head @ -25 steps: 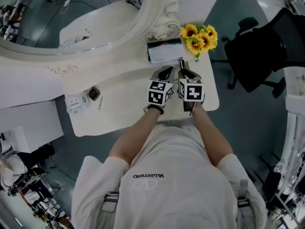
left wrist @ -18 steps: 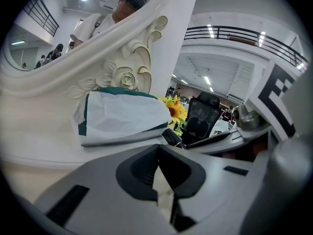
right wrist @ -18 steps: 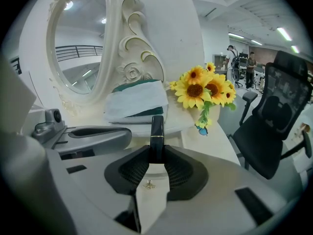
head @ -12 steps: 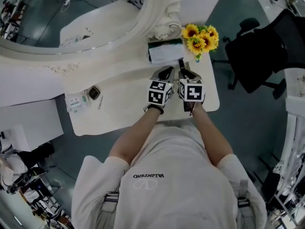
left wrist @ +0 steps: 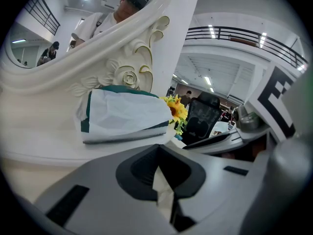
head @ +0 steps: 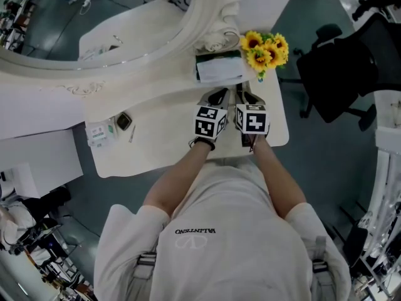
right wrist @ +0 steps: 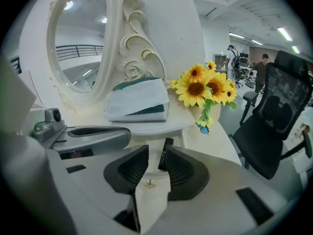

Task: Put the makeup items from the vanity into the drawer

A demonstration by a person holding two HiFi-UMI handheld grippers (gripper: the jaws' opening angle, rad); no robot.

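The slim black makeup stick stands on end between my right gripper's jaws, a little below the middle of the right gripper view. It leans on the right-hand pad, with a clear gap to the left-hand one. Those jaws have just been opening and stand slightly apart, so nothing presses the stick from both sides. On the cream surface under them I see a small gold fitting; I cannot tell what it is.

In the head view the right gripper sits just right of centre, with my left gripper just beside it. The left gripper's jaws meet at the tips and hold nothing.

Just above both grippers lies a white-and-green tissue box, with sunflowers at its right. The mirror fills the upper left. At the left of the vanity top, well apart from the grippers, lie a dark compact, a pale packet and a thin pencil.
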